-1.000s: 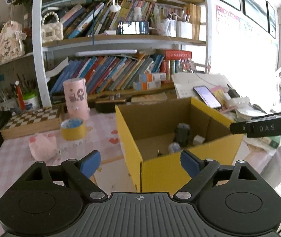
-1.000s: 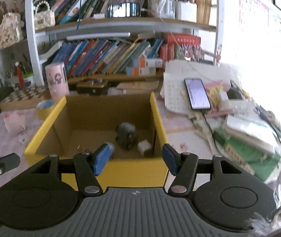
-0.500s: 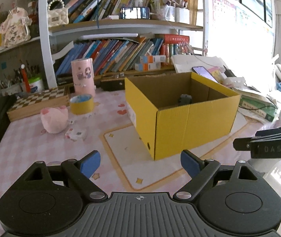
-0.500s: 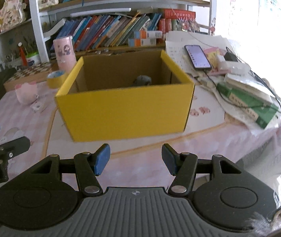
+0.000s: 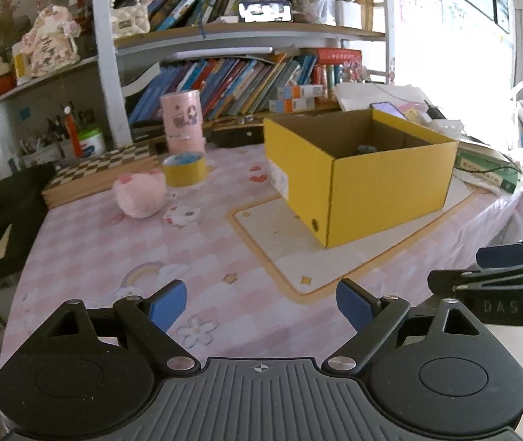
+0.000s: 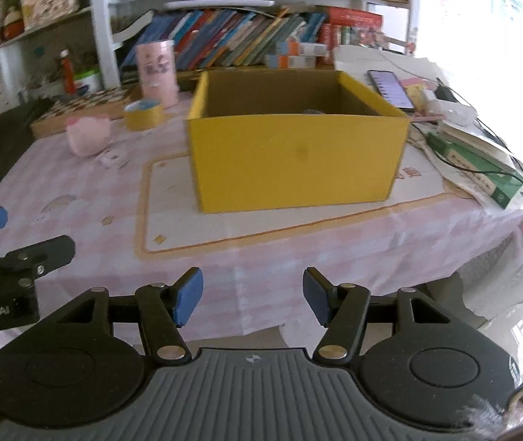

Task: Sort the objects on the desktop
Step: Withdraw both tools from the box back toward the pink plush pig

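Both my grippers, left (image 5: 261, 303) and right (image 6: 253, 296), hang released and empty at the table's near edge, well short of the box (image 6: 298, 154). Left of the box sit a pink plush (image 5: 139, 198) and tape roll (image 5: 185, 169) (something grey lies inside it).

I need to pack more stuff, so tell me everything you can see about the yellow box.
The yellow box is open-topped cardboard, yellow outside and plain brown inside. It stands upright on a cream mat with an orange border on the pink checked tablecloth. A small dark hole marks one side wall near the bottom corner. Something grey-blue barely shows inside. Neither tongs touch it.
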`<state>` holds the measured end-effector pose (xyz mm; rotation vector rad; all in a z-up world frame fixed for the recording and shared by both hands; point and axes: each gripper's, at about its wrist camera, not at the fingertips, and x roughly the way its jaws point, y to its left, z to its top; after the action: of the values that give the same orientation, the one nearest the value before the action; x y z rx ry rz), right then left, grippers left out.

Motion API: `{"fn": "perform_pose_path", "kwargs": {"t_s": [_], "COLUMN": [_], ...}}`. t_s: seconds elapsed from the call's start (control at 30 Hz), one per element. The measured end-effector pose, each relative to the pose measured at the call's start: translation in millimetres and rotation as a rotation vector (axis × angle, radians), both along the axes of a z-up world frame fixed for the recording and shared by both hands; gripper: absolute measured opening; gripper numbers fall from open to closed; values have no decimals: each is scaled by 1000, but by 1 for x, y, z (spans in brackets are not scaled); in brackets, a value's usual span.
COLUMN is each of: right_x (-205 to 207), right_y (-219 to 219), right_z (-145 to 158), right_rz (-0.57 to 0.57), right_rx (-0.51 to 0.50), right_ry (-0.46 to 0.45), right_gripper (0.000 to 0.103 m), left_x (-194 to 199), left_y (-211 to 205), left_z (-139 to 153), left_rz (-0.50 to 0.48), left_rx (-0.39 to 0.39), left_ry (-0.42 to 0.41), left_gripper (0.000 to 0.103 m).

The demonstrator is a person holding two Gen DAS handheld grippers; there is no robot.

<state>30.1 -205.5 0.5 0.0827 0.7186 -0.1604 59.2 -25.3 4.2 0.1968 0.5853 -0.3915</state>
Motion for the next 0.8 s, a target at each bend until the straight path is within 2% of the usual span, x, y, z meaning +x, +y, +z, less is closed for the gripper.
{"fn": "perform_pose_path", "kwargs": {"t_s": [0.53, 0.8], "right_x": [-4, -2], "right_y": [60, 82], "right_z": [-5, -4], "right_rz": [83, 120], "right_rx": [10, 0], "right_ry": [9, 5], "right_gripper": [62, 63], "left_x": [-11, -14], "left_y": [54, 74], "left_z": [-6, -5], "left_rz": [54, 77], "left_rx": [18, 8], "left_ry": [42, 29], "left_gripper": [92, 92]}}
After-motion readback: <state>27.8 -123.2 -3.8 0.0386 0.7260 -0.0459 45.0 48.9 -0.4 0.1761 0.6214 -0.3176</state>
